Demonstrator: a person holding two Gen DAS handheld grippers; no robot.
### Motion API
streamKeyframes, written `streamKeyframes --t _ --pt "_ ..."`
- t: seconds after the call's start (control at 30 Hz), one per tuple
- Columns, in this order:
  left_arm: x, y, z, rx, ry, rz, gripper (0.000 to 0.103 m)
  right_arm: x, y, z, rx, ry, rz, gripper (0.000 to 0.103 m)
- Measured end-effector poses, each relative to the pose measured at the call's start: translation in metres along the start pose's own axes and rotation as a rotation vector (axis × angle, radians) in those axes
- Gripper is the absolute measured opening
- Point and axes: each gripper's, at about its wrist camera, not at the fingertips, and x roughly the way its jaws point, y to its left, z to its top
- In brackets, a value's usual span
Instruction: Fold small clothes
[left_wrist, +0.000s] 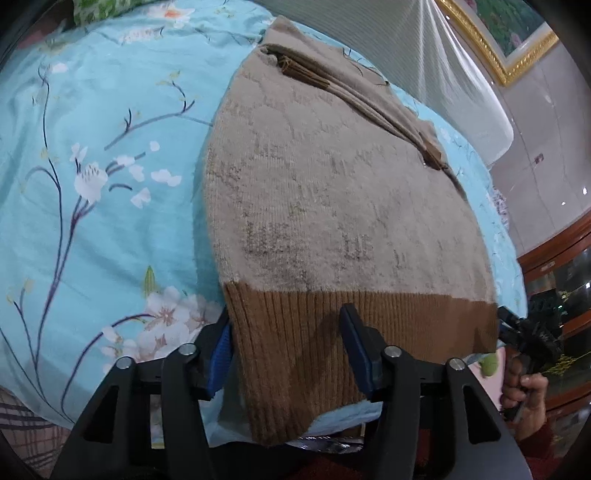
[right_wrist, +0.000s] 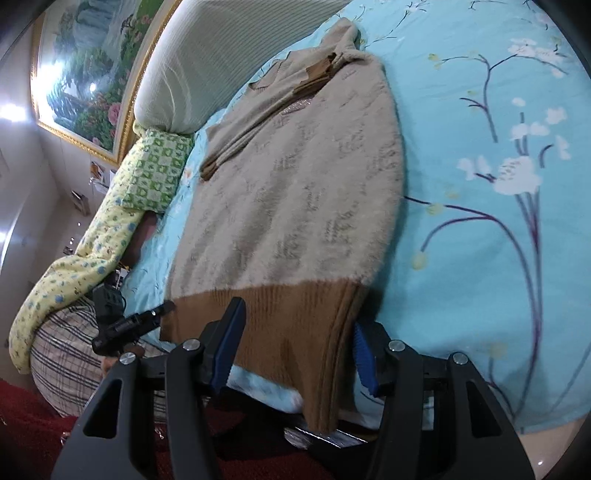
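A beige knitted sweater (left_wrist: 332, 192) with a brown ribbed hem (left_wrist: 314, 332) lies flat on a light-blue floral bedsheet (left_wrist: 92, 166), its sleeves folded across the chest. My left gripper (left_wrist: 288, 350) is open, its blue-padded fingers (left_wrist: 221, 354) straddling the hem's left corner, which hangs over the bed edge. In the right wrist view the same sweater (right_wrist: 295, 192) shows, and my right gripper (right_wrist: 295, 354) is open around the hem's right corner (right_wrist: 325, 350). The right gripper also shows at the hem's far corner in the left wrist view (left_wrist: 528, 332), and the left gripper in the right wrist view (right_wrist: 129, 321).
A white ribbed headboard cushion (right_wrist: 207, 62) and a gold-framed painting (right_wrist: 85, 77) stand beyond the bed. A green checked pillow (right_wrist: 155, 173), a yellow floral quilt (right_wrist: 74, 273) and a plaid cover (right_wrist: 62, 358) lie at the bed's side. A wooden cabinet (left_wrist: 561, 266) stands nearby.
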Motion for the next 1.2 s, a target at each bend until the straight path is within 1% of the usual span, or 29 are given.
streamKeyframes --t 0.07,0.1,0.13,0.2,0.27,0.3,0.33,0.37,0.4,0.43,0.47,0.53,0.6,0.63,0.7,0.8,0.9,0.97,1.03,1.1,1.2 --pt "0.0 0.007 0.003 -0.042 0.01 -0.05 0.065 -0.001 0.001 -0.001 -0.023 0.013 0.001 0.053" --pt "0.001 0.009 0.005 -0.059 0.015 -0.067 0.065 -0.001 0.001 -0.002 -0.022 0.016 0.004 0.052" --pt "0.001 0.009 0.006 -0.062 0.019 -0.069 0.066 -0.001 0.0 -0.003 -0.017 0.016 0.006 0.048" --pt "0.003 0.005 0.008 -0.03 0.028 -0.053 0.064 -0.001 -0.004 -0.003 0.0 0.015 0.011 0.041" --pt "0.003 0.0 0.006 0.018 0.027 -0.026 0.063 0.0 -0.01 -0.004 0.02 0.011 0.018 0.029" --pt "0.003 -0.003 0.005 0.04 0.024 -0.01 0.06 0.0 -0.013 -0.004 0.028 0.009 0.017 0.025" --pt "0.003 -0.004 0.004 0.058 0.016 0.013 0.049 0.001 -0.015 -0.005 0.037 0.01 0.018 0.018" --pt "0.002 -0.005 0.003 0.07 0.007 0.034 0.032 0.002 -0.016 -0.006 0.043 0.012 0.021 0.012" --pt "0.002 -0.003 0.003 0.071 0.003 0.031 0.021 0.003 -0.017 -0.006 0.047 0.015 0.025 0.011" --pt "0.001 0.001 0.004 0.057 0.012 -0.001 0.008 0.002 -0.017 -0.006 0.046 0.012 0.028 0.01" --pt "0.001 0.005 0.004 0.038 0.014 -0.029 0.006 0.002 -0.017 -0.006 0.04 0.01 0.034 0.01" --pt "-0.001 0.004 0.005 0.036 -0.006 -0.035 0.005 0.0 -0.013 -0.006 0.025 0.006 0.048 0.009" --pt "-0.008 -0.004 0.008 0.074 -0.046 -0.041 0.005 -0.003 -0.012 -0.003 0.031 -0.013 0.093 0.009" --pt "-0.011 -0.008 0.009 0.083 -0.06 -0.049 0.005 -0.007 -0.011 0.001 0.035 -0.033 0.13 0.009" --pt "-0.019 -0.016 0.017 0.093 -0.102 -0.077 0.005 -0.012 -0.005 0.007 0.029 -0.063 0.169 0.009" --pt "-0.034 -0.027 0.04 0.103 -0.187 -0.117 0.005 -0.021 0.005 0.025 0.015 -0.119 0.224 0.009" --pt "-0.041 -0.036 0.07 0.106 -0.252 -0.144 0.004 -0.026 0.015 0.054 -0.016 -0.165 0.253 0.009" --pt "-0.044 -0.04 0.095 0.111 -0.288 -0.154 0.004 -0.025 0.018 0.08 -0.028 -0.19 0.267 0.009" --pt "-0.041 -0.048 0.124 0.123 -0.328 -0.147 0.004 -0.021 0.023 0.107 -0.046 -0.209 0.264 0.009" --pt "-0.041 -0.05 0.15 0.131 -0.352 -0.148 0.004 -0.014 0.029 0.143 -0.065 -0.223 0.262 0.009" --pt "-0.03 -0.06 0.193 0.144 -0.384 -0.137 0.004 -0.003 0.034 0.189 -0.079 -0.24 0.252 0.009"
